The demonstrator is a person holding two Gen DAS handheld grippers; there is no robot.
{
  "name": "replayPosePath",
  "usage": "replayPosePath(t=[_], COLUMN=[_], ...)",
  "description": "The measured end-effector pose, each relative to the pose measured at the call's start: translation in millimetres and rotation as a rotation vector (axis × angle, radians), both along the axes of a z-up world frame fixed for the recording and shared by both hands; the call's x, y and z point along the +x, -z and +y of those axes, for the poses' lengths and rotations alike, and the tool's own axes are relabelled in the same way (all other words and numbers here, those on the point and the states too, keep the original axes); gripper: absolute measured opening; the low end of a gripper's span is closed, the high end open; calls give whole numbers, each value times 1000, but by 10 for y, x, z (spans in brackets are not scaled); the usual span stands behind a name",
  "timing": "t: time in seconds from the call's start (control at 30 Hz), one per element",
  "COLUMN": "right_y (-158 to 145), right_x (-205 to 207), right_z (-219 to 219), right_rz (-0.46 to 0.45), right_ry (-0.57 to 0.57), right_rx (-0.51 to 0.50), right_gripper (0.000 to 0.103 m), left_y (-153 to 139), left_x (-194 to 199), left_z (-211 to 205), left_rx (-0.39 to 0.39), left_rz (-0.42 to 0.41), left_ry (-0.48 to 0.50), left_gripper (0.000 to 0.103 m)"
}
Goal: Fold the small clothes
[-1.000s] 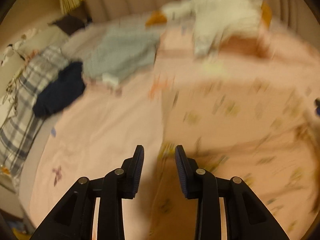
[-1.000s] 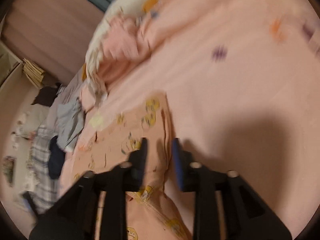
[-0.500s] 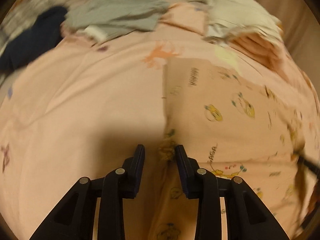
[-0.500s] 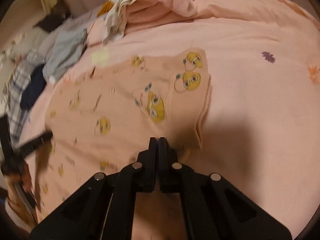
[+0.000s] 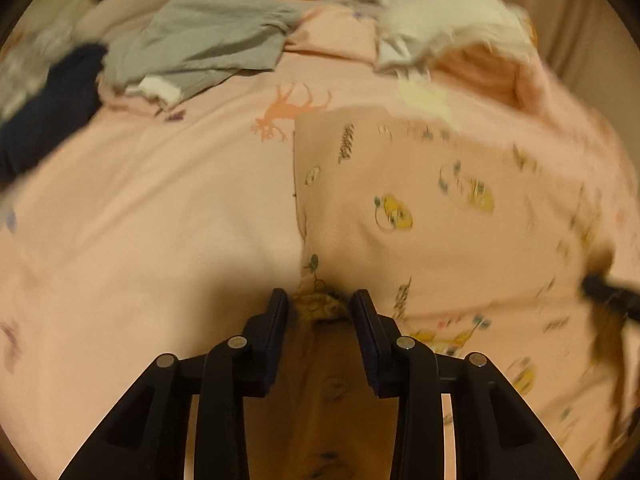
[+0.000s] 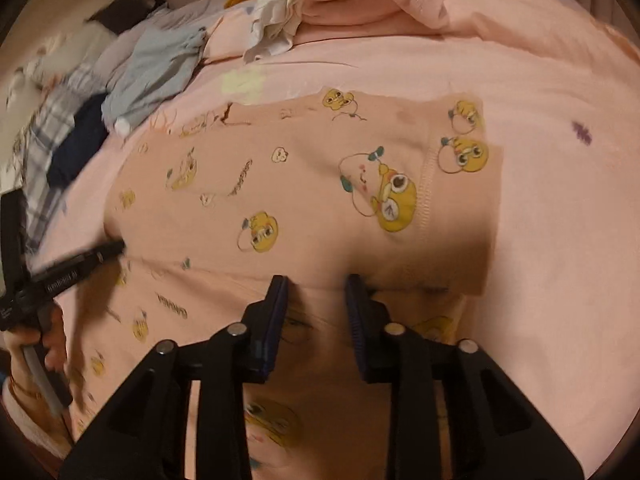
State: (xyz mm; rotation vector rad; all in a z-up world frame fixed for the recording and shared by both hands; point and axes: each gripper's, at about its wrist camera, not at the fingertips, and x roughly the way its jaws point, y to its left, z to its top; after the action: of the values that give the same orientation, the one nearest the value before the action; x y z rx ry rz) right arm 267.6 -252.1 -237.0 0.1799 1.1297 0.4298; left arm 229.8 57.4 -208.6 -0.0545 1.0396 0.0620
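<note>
The garment (image 6: 304,184), peach with yellow cartoon prints, lies flat on the pink bed (image 6: 560,240), just in front of the white plush (image 5: 432,4). Its long axis runs across the right wrist view, hem end toward the right. The left gripper (image 5: 320,304) straddles a bunched edge, fingers parted, not pressing. The right gripper (image 6: 316,280) has just been opening; its fingers stand released over the cloth, holding nothing.
</note>
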Motion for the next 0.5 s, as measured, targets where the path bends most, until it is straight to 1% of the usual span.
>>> replayPosePath(t=[0.03, 0.07, 0.1, 0.13, 0.17, 0.2, 0.27, 0.3, 0.33, 0.37, 0.4, 0.43, 0.47, 0.5], right_y=[-15, -36, -98, -170, -279, -336, -380, -350, -293, -233, -166, -104, -32, 65], right_x=[10, 8, -6, -34, -75, -114, -120, -72, -27, 2, 38, 67, 111, 154], right_z=[-58, -122, -179, -203, -216, -227, -272, -296, -337, -363, -366, -373, -372, -378], right_rz=[26, 58, 77, 58, 2, -41, -101, -97, -75, -61, -58, -56, -42, -15], right_ry=[29, 63, 97, 112, 120, 126, 155, 180, 204, 208, 191, 172, 166, 182], right_rx=[13, 36, 70, 84, 76, 68, 74, 86, 111, 148, 195, 227, 238, 221], right_gripper=[26, 26, 30, 31, 33, 40, 47, 47, 47, 47, 45, 44, 38, 26], left_y=[-38, -86, -147, -224, -301, -383, -495, -506, -463, -372, -213, 10, 90, 107], left_x=[0, 0, -5, -9, -39, -16, 103, 142, 231, 299, 419, 536, 525, 477], left_z=[-24, -34, -61, -88, -86, -90, -87, -68, -21, 2, 40, 70, 73, 84], left_rx=[38, 59, 58, 34, 2, -21, -45, -69, -119, -176, -234, -266, -255, -230], left_rz=[12, 19, 12, -18, -65, -122, -231, -260, -266, -240, -177, -103, -108, -174], left_ry=[-24, -50, -59, -47, -29, -15, -34, -50, -71, -75, -67, -84, -97, -89], left_gripper=[37, 37, 37, 37, 37, 37, 37, 37, 37, 37, 37, 37, 32, 30])
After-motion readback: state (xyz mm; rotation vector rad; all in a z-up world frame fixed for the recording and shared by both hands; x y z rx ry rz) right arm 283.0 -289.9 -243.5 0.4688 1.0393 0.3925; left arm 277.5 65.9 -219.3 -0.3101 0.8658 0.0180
